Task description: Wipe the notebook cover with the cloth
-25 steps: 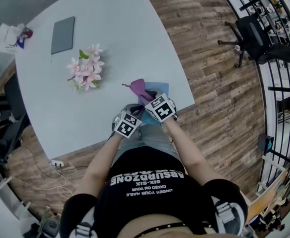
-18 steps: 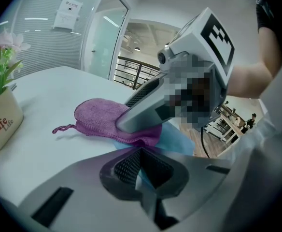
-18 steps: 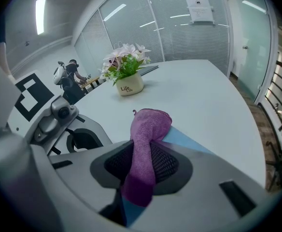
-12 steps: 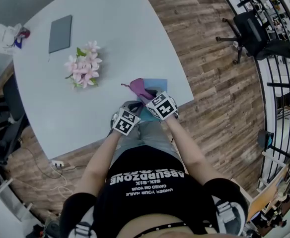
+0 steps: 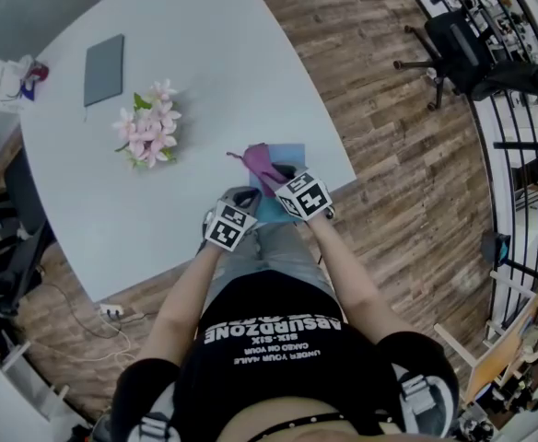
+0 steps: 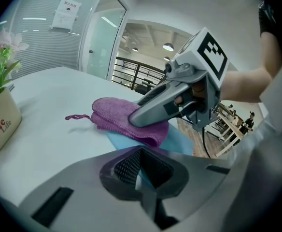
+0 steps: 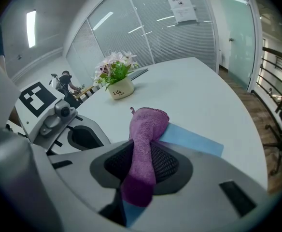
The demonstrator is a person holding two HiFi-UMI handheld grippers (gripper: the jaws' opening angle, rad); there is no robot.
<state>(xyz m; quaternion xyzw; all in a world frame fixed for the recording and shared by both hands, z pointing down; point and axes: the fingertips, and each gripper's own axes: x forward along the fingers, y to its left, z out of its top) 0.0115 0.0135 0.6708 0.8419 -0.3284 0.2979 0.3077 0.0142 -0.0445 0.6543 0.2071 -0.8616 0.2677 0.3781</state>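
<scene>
While my left gripper (image 6: 146, 175) pinches the blue notebook (image 7: 194, 140) by its near edge to pin it, my right gripper (image 7: 140, 178) grips the purple cloth (image 7: 148, 124) for wiping.

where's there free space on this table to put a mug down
The widest bare table runs from the flowers to the far and right edges. Another patch lies between the flowers and the near left edge. The grey book fills the far left corner. It is crowded near the person: the left gripper pinches the blue notebook, and the right gripper holds the purple cloth.
</scene>
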